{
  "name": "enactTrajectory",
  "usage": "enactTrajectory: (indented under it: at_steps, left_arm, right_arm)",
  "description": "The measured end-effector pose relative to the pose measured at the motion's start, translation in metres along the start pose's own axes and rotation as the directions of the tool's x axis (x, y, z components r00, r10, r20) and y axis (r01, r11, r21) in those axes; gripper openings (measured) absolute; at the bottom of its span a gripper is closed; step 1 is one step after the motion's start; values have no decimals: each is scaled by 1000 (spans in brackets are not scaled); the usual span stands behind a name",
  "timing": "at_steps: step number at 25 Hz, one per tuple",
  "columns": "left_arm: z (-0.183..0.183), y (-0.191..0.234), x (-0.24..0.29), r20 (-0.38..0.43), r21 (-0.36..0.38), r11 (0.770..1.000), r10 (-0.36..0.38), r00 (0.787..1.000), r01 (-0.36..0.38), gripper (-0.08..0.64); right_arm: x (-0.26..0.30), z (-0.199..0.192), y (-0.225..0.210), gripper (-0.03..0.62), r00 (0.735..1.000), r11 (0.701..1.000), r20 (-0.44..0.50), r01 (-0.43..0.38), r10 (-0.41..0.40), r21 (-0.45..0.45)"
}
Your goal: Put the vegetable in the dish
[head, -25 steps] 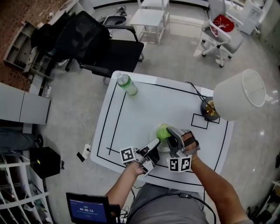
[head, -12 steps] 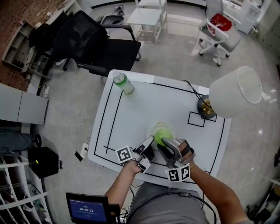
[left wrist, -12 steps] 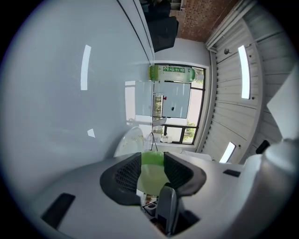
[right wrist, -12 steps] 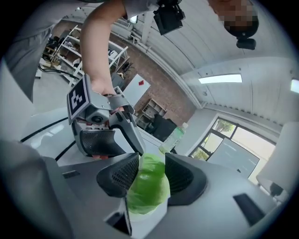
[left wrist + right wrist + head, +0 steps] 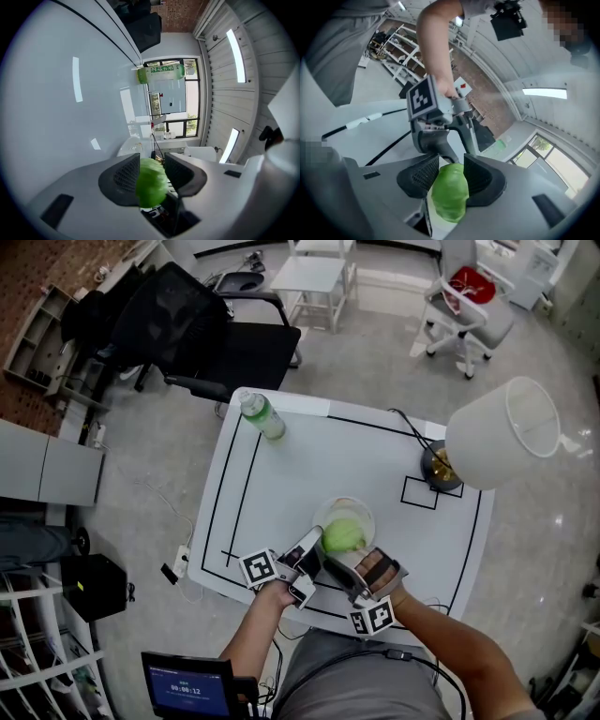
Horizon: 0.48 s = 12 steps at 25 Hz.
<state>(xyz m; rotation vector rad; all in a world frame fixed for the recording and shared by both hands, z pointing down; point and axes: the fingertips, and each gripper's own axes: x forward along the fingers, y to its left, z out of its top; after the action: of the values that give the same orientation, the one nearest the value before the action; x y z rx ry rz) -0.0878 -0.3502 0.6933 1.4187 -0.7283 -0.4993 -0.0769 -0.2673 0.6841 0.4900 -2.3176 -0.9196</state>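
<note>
— White worktop (image 5: 319,456) marked in black, grey floor (image 5: 394,352) round it, a black chair (image 5: 220,338) at the far side. What's on it?
— At the far left corner a bottle (image 5: 262,418), at the right edge a lamp (image 5: 506,432), and near the front edge a dish (image 5: 332,512).
— And the vegetable (image 5: 343,536)?
— Green, lying in the dish, toward its near side.
— Where are the grippers?
— Close together at the front. The left gripper (image 5: 312,549) is at the dish's near-left rim, the right gripper (image 5: 349,563) just beside it at the near rim; both aim at the vegetable.
— Their fingers?
— On the right gripper the fingers (image 5: 480,176) have just been opening and stand apart. The vegetable shows in the gap, and the pads seem clear of it, though so close a view makes that hard to swear to.
— And the left?
— Fingers (image 5: 124,176) apart as well, the vegetable in line between them, not clamped. The right gripper view shows the left gripper's cube (image 5: 424,98) just past the vegetable.
</note>
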Motion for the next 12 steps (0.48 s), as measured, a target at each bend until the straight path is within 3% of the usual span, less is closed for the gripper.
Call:
enactTrajectory:
  at_steps: [2, 6, 12]
  left_arm:
    - [-1, -2, 2, -2, 2, 1000, -9, 1000, 9, 155]
    - [-1, -2, 3, -6, 12, 1000, -12, 1000, 12, 155]
    - [8, -19, -2, -1, 110, 994, -27, 1000, 27, 155]
  right_arm:
    - [4, -15, 7, 163, 999, 1000, -46, -23, 23, -10]
    - [4, -24, 6, 163, 997, 998, -26, -67, 68, 21]
    - [5, -26, -1, 163, 988, 981, -23, -145, 150, 131]
